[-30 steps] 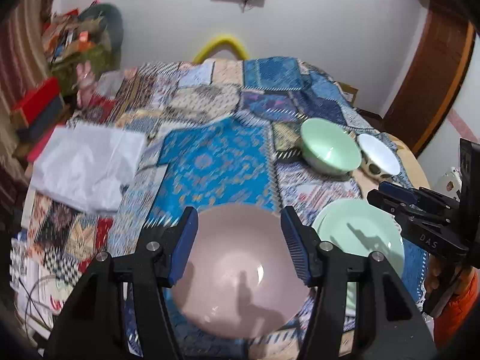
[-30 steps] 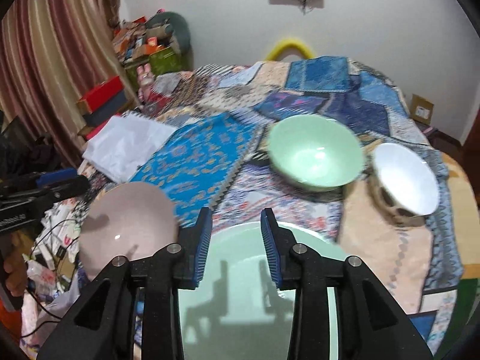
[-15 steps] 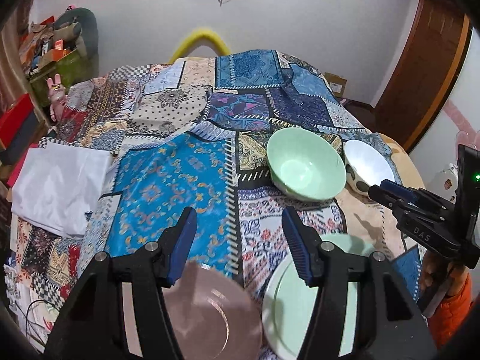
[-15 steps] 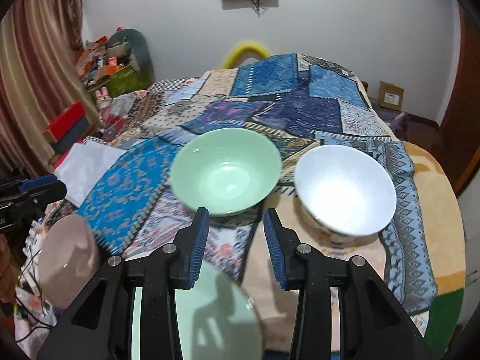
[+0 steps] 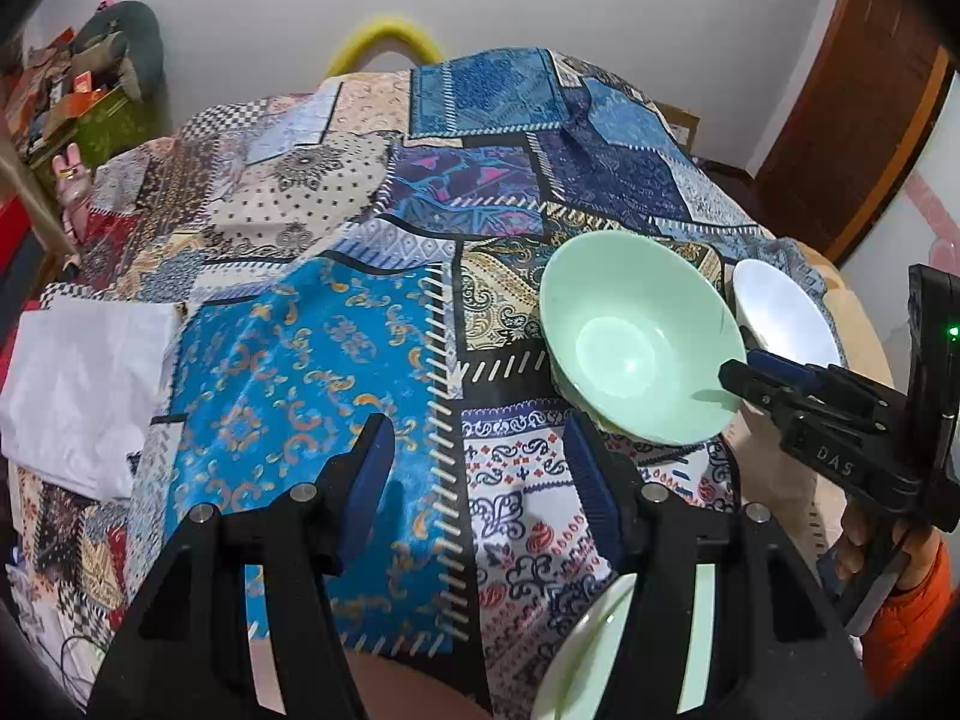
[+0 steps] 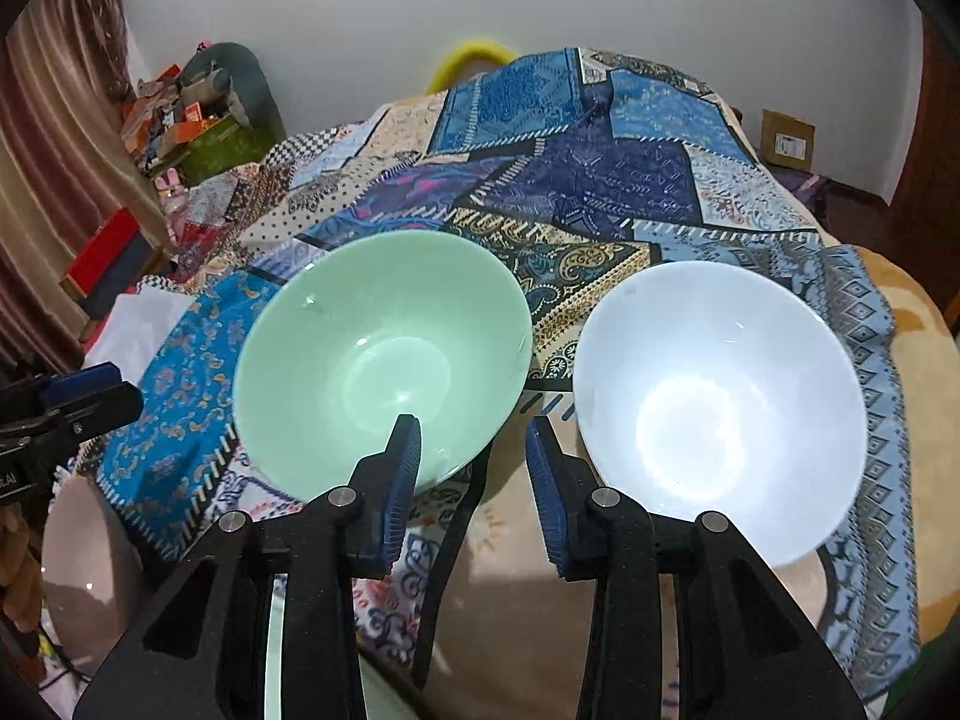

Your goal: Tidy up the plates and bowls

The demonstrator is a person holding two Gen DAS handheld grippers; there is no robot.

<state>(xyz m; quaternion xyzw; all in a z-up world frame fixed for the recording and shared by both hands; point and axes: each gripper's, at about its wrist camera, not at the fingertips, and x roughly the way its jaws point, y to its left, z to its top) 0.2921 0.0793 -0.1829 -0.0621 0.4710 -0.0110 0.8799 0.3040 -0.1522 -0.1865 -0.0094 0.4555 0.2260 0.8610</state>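
Note:
A green bowl (image 5: 639, 339) (image 6: 384, 354) and a white bowl (image 5: 783, 315) (image 6: 720, 402) stand side by side on the patchwork-covered table. A green plate (image 5: 600, 648) (image 6: 273, 648) lies at the near edge, partly behind the fingers. A pink plate (image 6: 84, 558) shows at lower left in the right wrist view only. My left gripper (image 5: 480, 468) is open and empty above the blue cloth patch. My right gripper (image 6: 471, 450) (image 5: 738, 369) is open and empty, with its left finger over the near rim of the green bowl.
A white folded cloth (image 5: 78, 384) lies at the table's left edge. Boxes and clutter (image 6: 180, 114) sit by the far-left wall. A wooden door (image 5: 852, 120) is at the right. The far half of the patchwork cloth (image 5: 480, 138) holds no dishes.
Both grippers have moved forward over the table, off the pink and green plates and toward the two bowls. The bowls look much closer in the right wrist view.

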